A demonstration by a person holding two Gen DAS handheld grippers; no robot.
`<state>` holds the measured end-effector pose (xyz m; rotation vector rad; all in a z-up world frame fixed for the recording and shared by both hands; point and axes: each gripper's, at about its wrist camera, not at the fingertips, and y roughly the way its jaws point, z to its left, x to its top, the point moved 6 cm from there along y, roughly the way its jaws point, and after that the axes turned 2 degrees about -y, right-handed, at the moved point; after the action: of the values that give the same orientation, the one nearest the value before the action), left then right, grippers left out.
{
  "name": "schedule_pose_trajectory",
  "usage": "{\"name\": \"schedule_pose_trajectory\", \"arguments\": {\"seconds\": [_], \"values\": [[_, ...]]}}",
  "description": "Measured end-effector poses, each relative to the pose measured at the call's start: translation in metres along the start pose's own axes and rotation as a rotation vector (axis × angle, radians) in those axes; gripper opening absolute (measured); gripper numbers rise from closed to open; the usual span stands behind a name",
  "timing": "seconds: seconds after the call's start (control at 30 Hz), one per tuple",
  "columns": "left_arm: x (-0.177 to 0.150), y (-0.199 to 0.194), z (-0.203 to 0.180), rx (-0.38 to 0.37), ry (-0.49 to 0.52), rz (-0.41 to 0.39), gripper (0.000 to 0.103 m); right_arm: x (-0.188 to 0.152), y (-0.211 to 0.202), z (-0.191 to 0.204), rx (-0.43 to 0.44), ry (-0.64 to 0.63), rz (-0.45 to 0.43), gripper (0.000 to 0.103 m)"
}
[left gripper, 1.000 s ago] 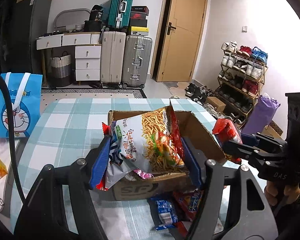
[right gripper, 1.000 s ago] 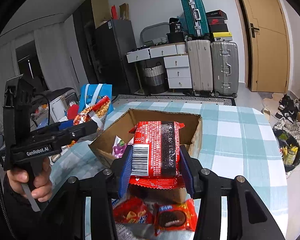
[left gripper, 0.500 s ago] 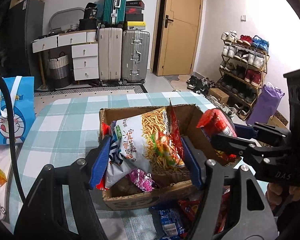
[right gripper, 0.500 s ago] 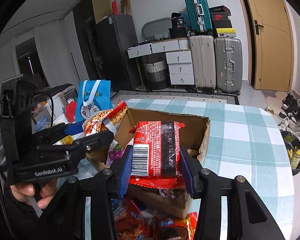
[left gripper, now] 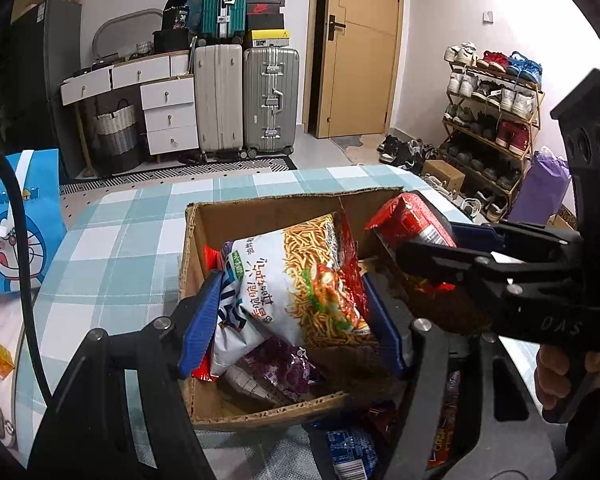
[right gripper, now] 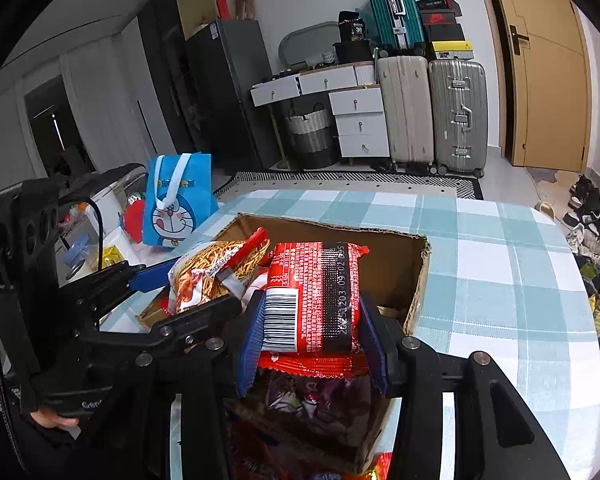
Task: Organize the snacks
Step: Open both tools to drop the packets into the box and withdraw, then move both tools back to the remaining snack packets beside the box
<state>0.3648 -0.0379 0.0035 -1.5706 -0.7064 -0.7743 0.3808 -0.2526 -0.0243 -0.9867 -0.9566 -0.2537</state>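
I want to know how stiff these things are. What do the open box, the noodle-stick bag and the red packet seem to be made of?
Box: corrugated cardboard, probably; brown, matte, with torn ragged edges.
Noodle-stick bag, in the left hand-held gripper: thin plastic film, printed, glossy, crinkled.
Red packet, in the right hand-held gripper: likely similar film, shiny, with crimped ends.

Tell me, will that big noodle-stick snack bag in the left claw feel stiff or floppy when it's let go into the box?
Probably floppy: the noodle-stick snack bag bulges and creases between the left claw fingers. Likely light for its size, since it looks puffed with air. Its contents may be fragile, so dropping it onto the purple packet in the cardboard box seems safer than pressing it down.
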Motion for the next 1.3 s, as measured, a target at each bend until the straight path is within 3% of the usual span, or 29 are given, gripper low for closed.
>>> {"name": "schedule_pose_trajectory", "arguments": {"seconds": [0.43, 0.77, 0.87, 0.97, 1.03, 1.1, 1.3], "values": [[-0.006, 0.024, -0.012, 0.025, 0.040, 0.010, 0.067, -0.001, 0.018, -0.010, -0.013, 0.010, 0.036, 0.045], [-0.007, 0.019, -0.016, 0.002, 0.047, 0.010, 0.072, 0.001, -0.003, -0.005, -0.016, -0.012, -0.001, 0.045], [-0.006, 0.008, -0.016, -0.005, 0.047, -0.002, 0.083, 0.001, -0.018, -0.005, -0.015, -0.010, -0.014, 0.053], [-0.007, -0.007, -0.015, -0.021, 0.029, -0.006, 0.085, -0.005, -0.035, -0.008, -0.030, -0.006, -0.023, 0.065], [-0.009, -0.020, -0.011, -0.025, 0.008, -0.006, 0.090, -0.010, -0.047, -0.008, -0.041, 0.003, -0.030, 0.084], [-0.013, -0.034, -0.006, -0.030, -0.018, -0.013, 0.103, -0.017, -0.058, -0.010, -0.049, 0.015, -0.032, 0.097], [-0.034, -0.072, -0.002, -0.031, -0.026, -0.009, 0.103, -0.043, -0.083, -0.011, -0.041, 0.054, -0.020, 0.103]]}}
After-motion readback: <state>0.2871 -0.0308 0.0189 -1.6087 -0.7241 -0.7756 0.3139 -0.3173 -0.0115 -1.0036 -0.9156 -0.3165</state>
